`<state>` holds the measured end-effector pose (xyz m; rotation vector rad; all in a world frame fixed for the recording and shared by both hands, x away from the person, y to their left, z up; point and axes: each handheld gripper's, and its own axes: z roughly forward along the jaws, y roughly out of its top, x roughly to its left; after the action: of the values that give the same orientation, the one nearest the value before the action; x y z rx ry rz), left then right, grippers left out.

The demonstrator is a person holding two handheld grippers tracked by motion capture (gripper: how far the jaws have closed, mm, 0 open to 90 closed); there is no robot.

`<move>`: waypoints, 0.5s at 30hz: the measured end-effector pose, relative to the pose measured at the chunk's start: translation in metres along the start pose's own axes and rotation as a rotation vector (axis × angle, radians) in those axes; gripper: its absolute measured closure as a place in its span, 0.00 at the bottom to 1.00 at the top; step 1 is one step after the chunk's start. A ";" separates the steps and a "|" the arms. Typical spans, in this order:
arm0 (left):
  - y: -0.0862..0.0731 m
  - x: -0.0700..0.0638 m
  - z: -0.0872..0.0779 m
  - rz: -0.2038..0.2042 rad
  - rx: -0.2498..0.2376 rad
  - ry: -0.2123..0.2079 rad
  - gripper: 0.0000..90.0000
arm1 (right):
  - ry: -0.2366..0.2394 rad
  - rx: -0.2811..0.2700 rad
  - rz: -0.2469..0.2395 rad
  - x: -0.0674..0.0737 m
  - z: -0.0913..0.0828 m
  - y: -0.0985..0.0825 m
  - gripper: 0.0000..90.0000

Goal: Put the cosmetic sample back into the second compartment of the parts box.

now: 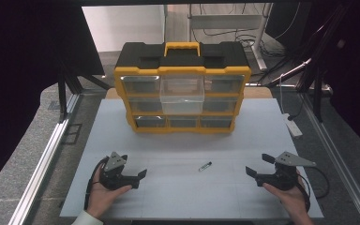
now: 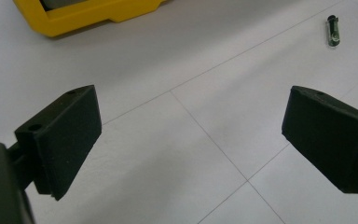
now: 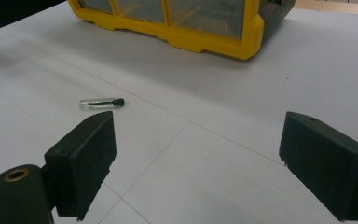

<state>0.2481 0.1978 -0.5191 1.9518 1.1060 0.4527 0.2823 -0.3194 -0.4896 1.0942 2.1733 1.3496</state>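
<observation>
My left tool (image 1: 135, 173) wide, my right tool (image 1: 257, 165) wide, both empty near the worktop (image 1: 178, 187), vial (image 1: 205, 166) lying between them, organizer (image 1: 183, 89) beyond

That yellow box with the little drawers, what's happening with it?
Nothing yet. A person holds black tongs in each hand, the left tongs and the right tongs, both open and empty above the white table. The yellow and black plastic drawer box stands at the back with one clear drawer pulled out. A small clear vial with a black cap lies between the tongs.
</observation>
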 end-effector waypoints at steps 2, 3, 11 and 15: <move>0.000 -0.001 -0.001 0.006 -0.003 -0.001 0.06 | 0.002 0.002 -0.006 0.002 0.000 0.001 0.12; 0.000 -0.001 -0.001 0.008 -0.004 0.000 0.06 | 0.002 0.006 -0.012 0.002 0.001 0.002 0.12; 0.002 -0.002 -0.002 0.007 -0.010 0.005 0.06 | 0.007 0.006 -0.019 0.004 0.006 0.007 0.12; 0.003 -0.002 0.001 0.016 -0.005 -0.001 0.06 | 0.008 0.008 -0.024 0.007 0.003 0.009 0.12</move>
<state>0.2486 0.1948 -0.5171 1.9574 1.0882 0.4623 0.2836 -0.3104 -0.4828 1.0636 2.1924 1.3389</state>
